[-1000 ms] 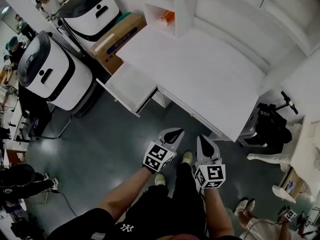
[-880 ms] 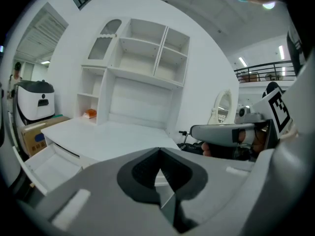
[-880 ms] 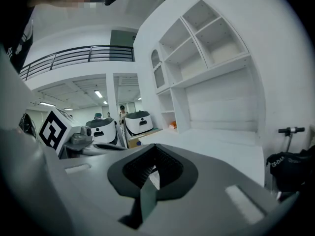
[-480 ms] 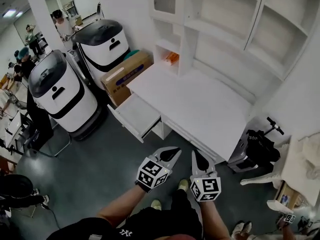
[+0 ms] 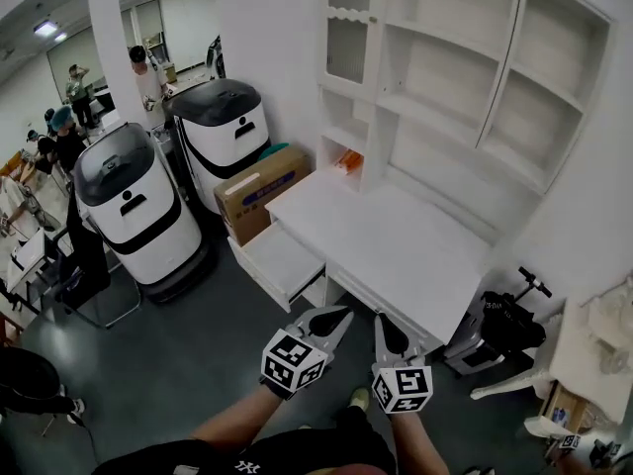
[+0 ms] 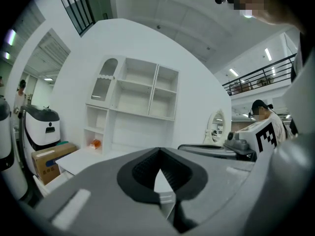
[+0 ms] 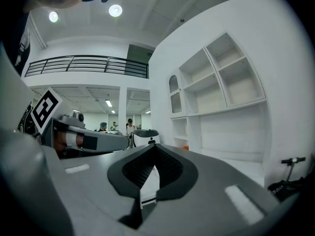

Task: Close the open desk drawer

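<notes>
The cardboard box (image 5: 262,194) has blue print on its side, too small to read. Both grippers carry black-and-white square marks. The drawer (image 5: 282,262) sticks out, open, from under the left end of the white worktop (image 5: 396,240), just beside the box. The left gripper (image 5: 336,317) has its jaws pressed together on nothing. So does the right gripper (image 5: 382,323). The drawer lies ahead and to the left of both, not touching them.
</notes>
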Demonstrator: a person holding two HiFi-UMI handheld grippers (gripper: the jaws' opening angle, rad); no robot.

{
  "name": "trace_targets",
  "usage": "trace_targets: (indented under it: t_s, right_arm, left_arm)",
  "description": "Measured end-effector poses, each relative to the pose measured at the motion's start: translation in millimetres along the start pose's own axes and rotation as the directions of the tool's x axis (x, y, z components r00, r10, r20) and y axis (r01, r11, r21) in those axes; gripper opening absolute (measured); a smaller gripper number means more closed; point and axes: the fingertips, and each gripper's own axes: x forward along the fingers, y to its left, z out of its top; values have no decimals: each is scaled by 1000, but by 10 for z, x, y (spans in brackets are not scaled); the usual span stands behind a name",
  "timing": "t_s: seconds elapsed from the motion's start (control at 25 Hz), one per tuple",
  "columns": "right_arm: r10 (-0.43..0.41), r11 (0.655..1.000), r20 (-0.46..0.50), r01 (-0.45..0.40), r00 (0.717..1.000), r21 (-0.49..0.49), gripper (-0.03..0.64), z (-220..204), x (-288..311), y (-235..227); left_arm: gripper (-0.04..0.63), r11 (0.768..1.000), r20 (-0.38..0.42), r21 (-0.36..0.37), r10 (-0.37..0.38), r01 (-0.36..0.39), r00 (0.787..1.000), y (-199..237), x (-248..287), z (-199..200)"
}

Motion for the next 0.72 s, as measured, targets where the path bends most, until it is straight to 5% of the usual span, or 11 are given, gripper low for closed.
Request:
trace_targets:
  t_s: [0.72]
  right_arm:
    - [-14,1000,-3,14,1000,-14,20,70,-144,171]
  left_arm:
    - [2,1000,25,-6,-10,10,1000,-125,-176,44]
